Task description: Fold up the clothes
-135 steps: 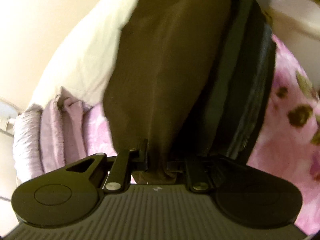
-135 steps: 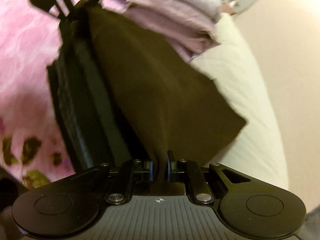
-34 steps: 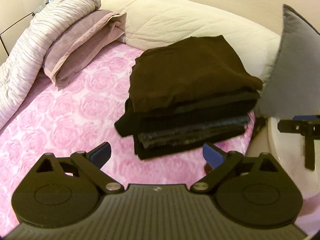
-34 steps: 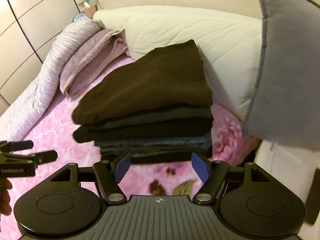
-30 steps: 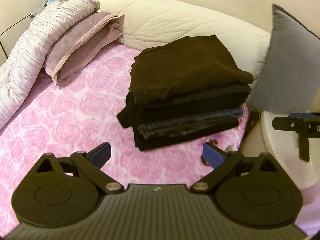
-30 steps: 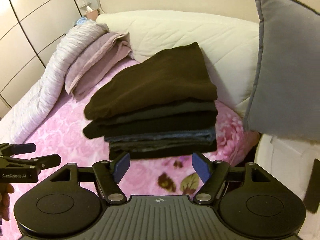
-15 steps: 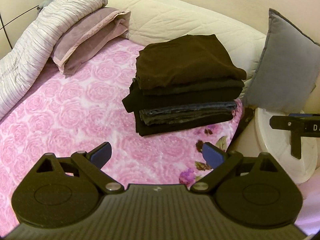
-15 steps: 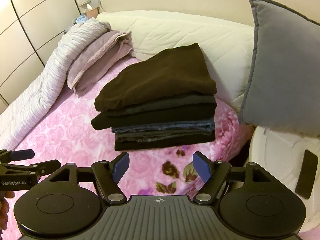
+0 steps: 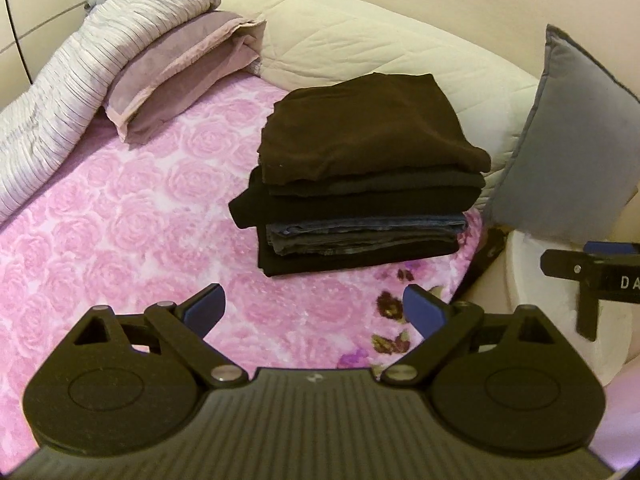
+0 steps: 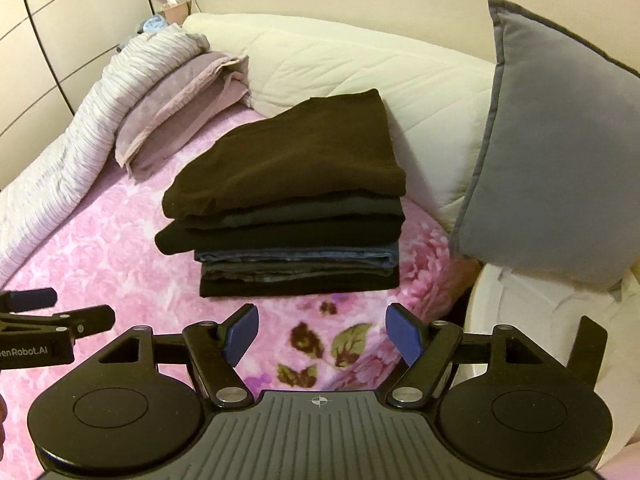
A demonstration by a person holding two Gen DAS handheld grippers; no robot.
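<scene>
Brown knit garment [image 9: 368,128] tops squared dark stack [image 10: 296,240].

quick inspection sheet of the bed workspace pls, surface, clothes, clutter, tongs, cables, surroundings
surface: pink rose-print bedspread, flat, mostly bare in front of the clothes.
job's things: stack of folded clothes on the bedspread near the headboard; brown garment on top, black and blue layers beneath; edges roughly aligned.
clutter: mauve pillow and striped duvet at the far left; grey cushion upright to the right of the stack.
grippers: left tongs open, empty; right tongs open, empty; both short of the stack.
cables: nothing seen.
surroundings: cream quilted headboard, wardrobe doors at the left, white surface below the cushion.
</scene>
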